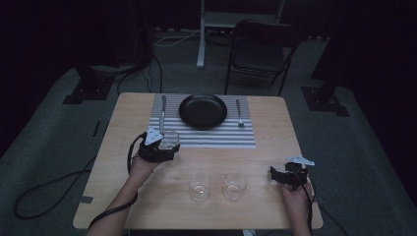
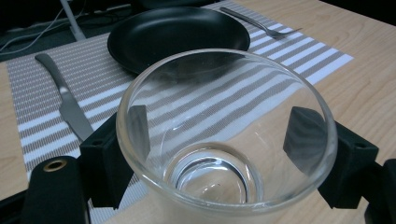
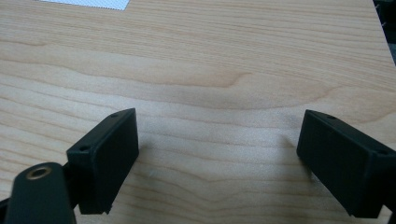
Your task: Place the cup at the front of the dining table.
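My left gripper (image 1: 166,144) is shut on a clear drinking glass (image 1: 170,138), held at the near left corner of the striped placemat (image 1: 216,137). In the left gripper view the black pads (image 2: 303,133) press on both sides of the glass (image 2: 224,88), which is empty. My right gripper (image 1: 278,174) rests near the table's right front, open. In the right gripper view my right gripper (image 3: 219,154) has only bare wood between its jaws.
On the placemat (image 2: 299,56) sit a black plate (image 1: 202,111) (image 2: 177,32), a knife (image 1: 163,113) (image 2: 65,100) to its left and a fork (image 1: 239,114) (image 2: 261,25) to its right. Two more glasses (image 1: 200,187) (image 1: 234,185) stand near the front edge. A folding chair (image 1: 260,49) stands behind the table (image 1: 275,142).
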Demonstrator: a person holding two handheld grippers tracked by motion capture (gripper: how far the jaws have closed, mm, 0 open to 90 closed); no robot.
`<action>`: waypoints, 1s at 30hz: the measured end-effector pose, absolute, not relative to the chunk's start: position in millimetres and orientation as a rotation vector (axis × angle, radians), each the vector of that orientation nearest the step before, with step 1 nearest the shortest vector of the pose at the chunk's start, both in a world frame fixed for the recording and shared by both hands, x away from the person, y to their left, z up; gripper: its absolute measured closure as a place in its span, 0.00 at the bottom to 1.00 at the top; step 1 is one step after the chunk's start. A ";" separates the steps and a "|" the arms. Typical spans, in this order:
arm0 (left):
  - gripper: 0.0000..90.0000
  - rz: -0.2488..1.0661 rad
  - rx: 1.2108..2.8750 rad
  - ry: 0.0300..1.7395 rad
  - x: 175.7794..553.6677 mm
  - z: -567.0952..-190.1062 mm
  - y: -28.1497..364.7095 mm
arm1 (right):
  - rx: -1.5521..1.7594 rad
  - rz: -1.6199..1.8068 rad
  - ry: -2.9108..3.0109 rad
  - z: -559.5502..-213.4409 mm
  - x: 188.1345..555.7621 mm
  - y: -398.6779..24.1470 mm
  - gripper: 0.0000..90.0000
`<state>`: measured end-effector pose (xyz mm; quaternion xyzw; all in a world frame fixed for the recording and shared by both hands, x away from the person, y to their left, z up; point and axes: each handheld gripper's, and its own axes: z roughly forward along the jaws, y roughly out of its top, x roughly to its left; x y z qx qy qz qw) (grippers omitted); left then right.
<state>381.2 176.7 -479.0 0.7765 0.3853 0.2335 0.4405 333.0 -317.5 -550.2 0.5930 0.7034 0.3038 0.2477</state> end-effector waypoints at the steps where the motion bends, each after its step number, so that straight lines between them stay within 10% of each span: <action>1: 0.22 0.580 1.928 0.957 381.2 -479.0 176.7 | 1.616 0.828 1.917 -550.2 333.0 -317.5 0.14; 30: 0.22 0.567 1.882 1.064 456.1 -478.5 167.7 | 1.617 0.829 1.917 -550.2 333.0 -317.5 0.14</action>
